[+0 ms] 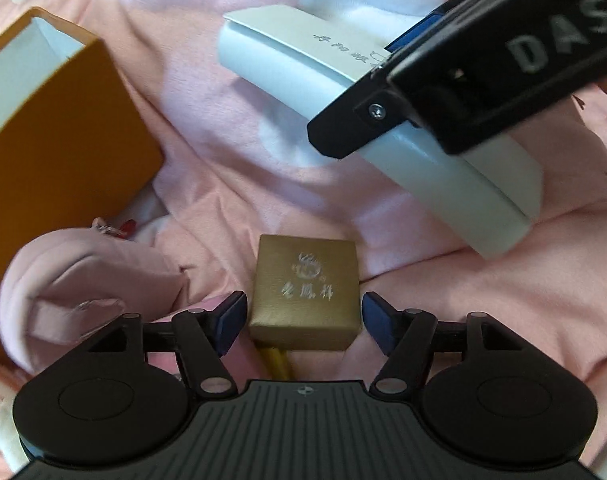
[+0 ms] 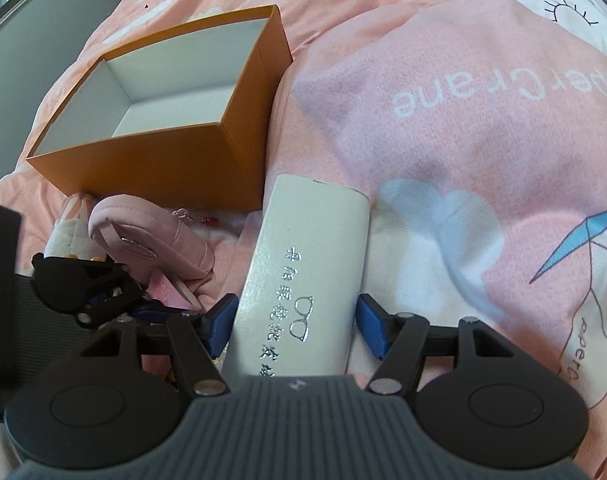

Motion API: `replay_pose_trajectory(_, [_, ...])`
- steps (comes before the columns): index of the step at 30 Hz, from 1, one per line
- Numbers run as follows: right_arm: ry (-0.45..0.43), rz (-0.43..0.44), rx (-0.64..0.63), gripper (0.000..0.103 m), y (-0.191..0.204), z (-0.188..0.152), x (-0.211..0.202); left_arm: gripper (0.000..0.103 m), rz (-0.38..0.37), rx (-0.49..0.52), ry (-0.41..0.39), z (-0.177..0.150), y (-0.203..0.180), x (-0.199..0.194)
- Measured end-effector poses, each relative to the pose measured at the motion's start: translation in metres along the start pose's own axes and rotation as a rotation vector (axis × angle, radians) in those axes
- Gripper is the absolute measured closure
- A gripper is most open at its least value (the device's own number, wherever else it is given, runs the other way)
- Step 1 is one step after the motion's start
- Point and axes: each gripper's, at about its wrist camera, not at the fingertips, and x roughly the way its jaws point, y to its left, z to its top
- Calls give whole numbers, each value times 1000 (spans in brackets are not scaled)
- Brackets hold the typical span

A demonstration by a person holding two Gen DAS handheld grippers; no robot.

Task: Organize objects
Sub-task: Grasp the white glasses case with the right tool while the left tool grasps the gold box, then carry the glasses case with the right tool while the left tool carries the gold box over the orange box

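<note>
The left tongs [image 1: 303,316] point down over the bed [image 1: 231,128], and their blue pads stand apart on both sides of a small gold box [image 1: 306,294] without touching it, so they are released. This gold box lies on the pink bedcover. Just beside it is a pink pouch [image 1: 91,276], and behind the pouch stands an open orange box [image 2: 159,120], white inside. The right tongs [image 2: 297,322] are clenched on a long white glasses case [image 2: 303,272] with silver writing, and they hold it above the bedcover, near the orange box. Which edge of the bed these things are close to, I cannot tell
</note>
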Motion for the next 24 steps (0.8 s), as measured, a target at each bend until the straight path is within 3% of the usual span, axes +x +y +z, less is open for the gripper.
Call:
replay_pose_trajectory(4, [0,8,3,37,-3,-1,1,34,9,-48,4,0,1,4])
replay_pose_trajectory(10, [9,-15,-5,37,0,0,-4,35,-5,-164,-95,-19,12,-12])
replay_pose_trajectory(17, [-1,-30,-8,37,13,4,-16,35,-24,-294,-321,-46,28,-78])
replay_pose_trajectory(24, [-83,-20,-70,39,41,21,-43,35,46,-413,-511,-76,51,-143])
